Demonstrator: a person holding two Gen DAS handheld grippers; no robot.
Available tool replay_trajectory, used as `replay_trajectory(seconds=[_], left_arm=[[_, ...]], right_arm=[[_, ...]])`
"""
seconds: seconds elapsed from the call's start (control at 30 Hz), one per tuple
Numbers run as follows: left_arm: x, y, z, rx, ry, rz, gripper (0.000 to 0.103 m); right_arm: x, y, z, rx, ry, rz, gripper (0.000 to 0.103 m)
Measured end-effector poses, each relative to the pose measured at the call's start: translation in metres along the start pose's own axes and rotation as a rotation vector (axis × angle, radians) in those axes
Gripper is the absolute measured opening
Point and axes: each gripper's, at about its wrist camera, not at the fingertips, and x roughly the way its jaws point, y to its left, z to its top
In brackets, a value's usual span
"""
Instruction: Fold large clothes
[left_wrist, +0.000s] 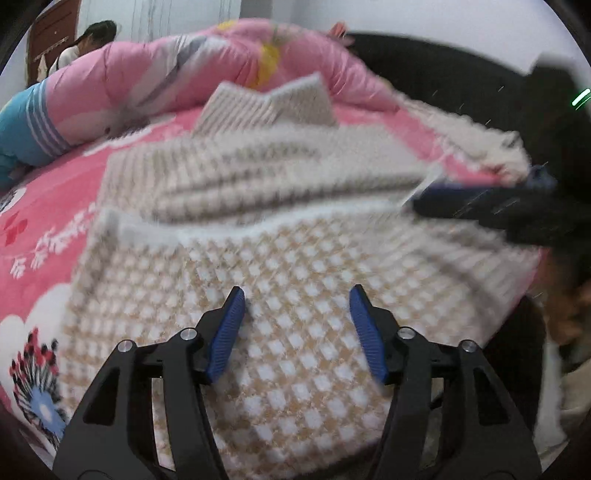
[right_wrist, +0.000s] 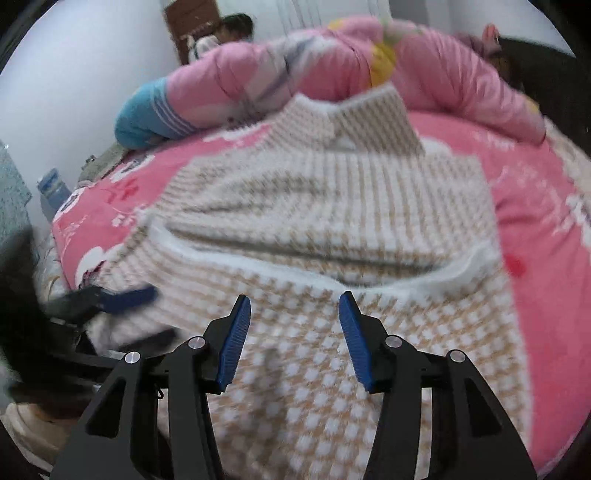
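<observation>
A beige-and-white checked knit garment (left_wrist: 295, 229) lies folded on the pink bed sheet (left_wrist: 48, 206), with a white hem band (left_wrist: 207, 230) running across it. My left gripper (left_wrist: 296, 291) hovers over the near checked part, open, with nothing between its blue pads. My right gripper (right_wrist: 294, 297) is also open over the same near part (right_wrist: 314, 362), just short of the white hem (right_wrist: 406, 277). Each gripper shows blurred in the other's view: the right one (left_wrist: 480, 195) at the garment's right edge, the left one (right_wrist: 125, 295) at its left edge.
A rolled pink quilt (left_wrist: 155, 74) with a blue striped end (left_wrist: 22, 125) lies along the back of the bed. A person (left_wrist: 92, 37) sits beyond it by a brown door. Pink sheet (right_wrist: 546, 221) shows on both sides of the garment.
</observation>
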Motion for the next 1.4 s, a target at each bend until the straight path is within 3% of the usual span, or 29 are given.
replay_trajectory(seconds=[0.1,0.17,0.33,0.4,0.5,0.57,0.6,0.67,0.8,0.93,1.03,1.17,1.3,1.4], left_arm=[[0.001,0.007,-0.003,-0.040,-0.002,-0.014,0.060],[0.002,0.007,-0.005,-0.039,-0.001,0.000,0.060],[0.004,0.008,-0.001,-0.029,0.005,0.020,0.061],[0.005,0.010,0.000,-0.042,0.007,0.006,0.061],[0.005,0.011,0.000,-0.038,0.005,0.010,0.061],[0.005,0.012,0.000,-0.044,0.004,0.005,0.061],[0.004,0.013,-0.001,-0.045,0.002,0.002,0.061],[0.005,0.012,0.000,-0.042,0.004,-0.001,0.061],[0.005,0.009,0.001,-0.028,0.004,0.015,0.061],[0.004,0.013,0.000,-0.049,0.005,-0.008,0.061],[0.004,0.012,-0.001,-0.050,0.002,-0.004,0.061],[0.004,0.011,-0.002,-0.040,-0.001,-0.002,0.061],[0.003,0.014,-0.001,-0.053,-0.002,-0.013,0.061],[0.003,0.014,-0.001,-0.045,-0.005,-0.003,0.061]], right_arm=[[0.008,0.003,-0.009,-0.030,0.040,0.000,0.049],[0.047,-0.004,-0.026,-0.031,0.141,-0.063,0.053],[0.042,-0.012,-0.025,0.015,0.103,-0.027,0.056],[0.020,-0.004,-0.024,-0.032,0.064,-0.061,0.056],[-0.014,0.009,-0.032,-0.092,0.012,-0.037,0.056],[-0.017,0.014,-0.042,-0.124,0.025,-0.058,0.056],[-0.002,0.013,-0.052,-0.127,0.079,-0.097,0.056],[0.021,0.001,-0.065,-0.070,0.133,-0.088,0.056],[0.010,-0.008,-0.058,0.012,0.103,-0.052,0.057],[-0.022,-0.009,-0.057,-0.027,0.042,-0.162,0.057],[-0.007,-0.033,-0.073,0.002,0.111,-0.249,0.057],[0.006,-0.046,-0.081,0.023,0.109,-0.224,0.060],[-0.026,-0.038,-0.069,0.025,0.052,-0.267,0.059],[-0.038,-0.052,-0.079,0.060,0.041,-0.303,0.059]])
